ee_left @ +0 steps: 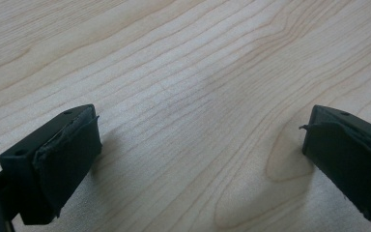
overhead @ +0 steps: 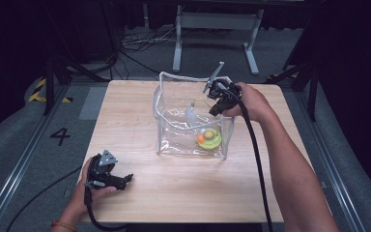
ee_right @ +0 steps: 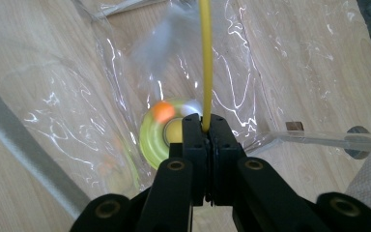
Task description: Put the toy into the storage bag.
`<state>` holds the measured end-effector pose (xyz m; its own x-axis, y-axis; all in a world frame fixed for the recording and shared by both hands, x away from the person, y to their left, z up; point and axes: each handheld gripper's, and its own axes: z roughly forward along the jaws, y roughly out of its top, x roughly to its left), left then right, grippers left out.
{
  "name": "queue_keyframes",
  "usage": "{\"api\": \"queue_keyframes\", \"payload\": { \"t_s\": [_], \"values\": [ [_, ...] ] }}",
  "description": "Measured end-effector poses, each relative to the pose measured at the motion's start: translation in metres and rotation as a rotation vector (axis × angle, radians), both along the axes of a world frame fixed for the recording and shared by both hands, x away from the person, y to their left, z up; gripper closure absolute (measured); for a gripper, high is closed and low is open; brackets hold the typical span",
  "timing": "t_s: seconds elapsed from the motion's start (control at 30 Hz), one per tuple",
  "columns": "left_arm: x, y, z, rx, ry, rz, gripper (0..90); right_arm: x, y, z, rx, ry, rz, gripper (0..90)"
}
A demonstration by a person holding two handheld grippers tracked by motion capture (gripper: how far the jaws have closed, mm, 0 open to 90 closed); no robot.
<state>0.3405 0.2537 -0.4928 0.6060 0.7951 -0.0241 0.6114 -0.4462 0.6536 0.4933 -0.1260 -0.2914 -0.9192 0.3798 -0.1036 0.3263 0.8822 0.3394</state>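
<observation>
A clear plastic bag (overhead: pixel 173 126) stands open in the middle of the wooden table (overhead: pixel 135 121). My right gripper (overhead: pixel 216 110) is over its right rim, shut on a thin yellow cord (ee_right: pixel 205 58). The cord (overhead: pixel 200 102) runs to a blurred white feathery piece (overhead: pixel 191 115) hanging inside the bag. On the bag's floor lies a yellow-green round toy (overhead: pixel 211 139) with an orange ball (overhead: pixel 201 138) on it; the right gripper view shows the toy (ee_right: pixel 150 137) and the ball (ee_right: pixel 163 110) past my right gripper (ee_right: pixel 204 126). My left gripper (overhead: pixel 128 179) rests open at the table's front left, its jaws wide apart over bare wood (ee_left: pixel 200 140).
Behind the table stands a grey metal frame (overhead: pixel 217 29), with cables on the floor (overhead: pixel 140 41). A "4" mark (overhead: pixel 60 136) and a rail lie left of the table. The right gripper's cable (overhead: pixel 256 159) trails along the person's forearm.
</observation>
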Motion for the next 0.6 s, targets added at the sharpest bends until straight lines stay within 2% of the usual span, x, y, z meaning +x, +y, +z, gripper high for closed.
{"api": "queue_keyframes", "payload": {
  "t_s": [0.23, 0.37, 0.47, 0.6],
  "values": [
    [0.0000, 0.0000, -0.0001, -0.001, 0.000, 0.000, 0.3, -0.0009, -0.0021, 0.0014, 0.006, -0.009, -0.004, 87.3],
    [0.0000, 0.0000, -0.0001, -0.001, 0.000, 0.000, 0.4, -0.0024, -0.0042, 0.0047, 0.029, -0.022, -0.004, 85.8],
    [0.0000, 0.0000, -0.0001, -0.001, 0.000, 0.000, 0.3, -0.0038, -0.0054, 0.0061, 0.030, -0.015, -0.010, 86.0],
    [0.0000, 0.0000, -0.0001, -0.001, 0.000, 0.000, 0.4, -0.0058, -0.0080, 0.0098, 0.038, -0.027, -0.002, 82.9]
  ]
}}
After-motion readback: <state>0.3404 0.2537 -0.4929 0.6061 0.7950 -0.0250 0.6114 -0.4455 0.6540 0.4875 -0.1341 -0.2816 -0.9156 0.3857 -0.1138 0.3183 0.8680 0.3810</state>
